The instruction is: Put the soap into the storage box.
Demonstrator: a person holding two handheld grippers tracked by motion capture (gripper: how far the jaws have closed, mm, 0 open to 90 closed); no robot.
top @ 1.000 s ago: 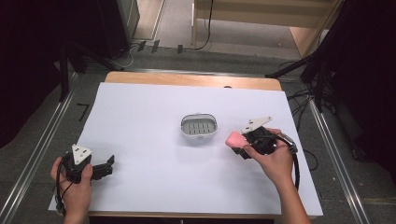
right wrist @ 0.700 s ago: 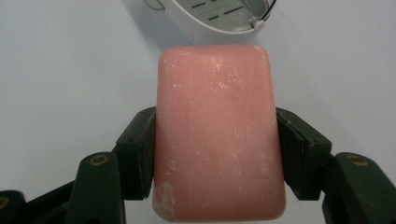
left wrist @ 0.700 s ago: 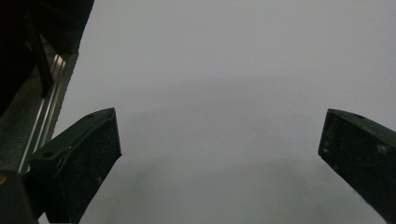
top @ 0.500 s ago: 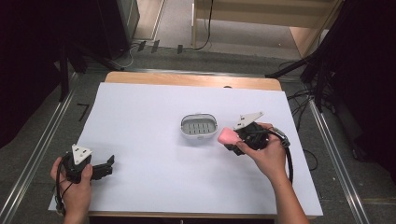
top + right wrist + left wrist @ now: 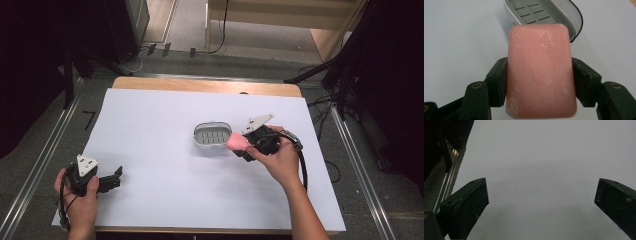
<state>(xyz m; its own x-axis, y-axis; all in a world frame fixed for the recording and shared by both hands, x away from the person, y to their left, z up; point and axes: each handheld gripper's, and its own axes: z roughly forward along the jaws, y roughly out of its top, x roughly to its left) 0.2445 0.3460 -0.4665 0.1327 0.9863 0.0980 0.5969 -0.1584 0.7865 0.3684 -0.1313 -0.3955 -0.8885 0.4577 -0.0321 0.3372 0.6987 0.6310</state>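
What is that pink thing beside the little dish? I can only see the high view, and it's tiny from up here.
Observer: It's a bar of pink soap, rectangular with rounded corners and whitish scuffs on its face. The right gripper view shows it close.
Operator: Is it lying on the table?
Observer: No, the right gripper is shut on it, one black jaw pressed against each long side.
Operator: And the dish, is anything in it?
Observer: The soap dish has nothing in it; its floor is a grey insert with rows of drain slots.
Operator: What about the other gripper?
Observer: The left gripper has its jaws wide apart, with bare white table between them.
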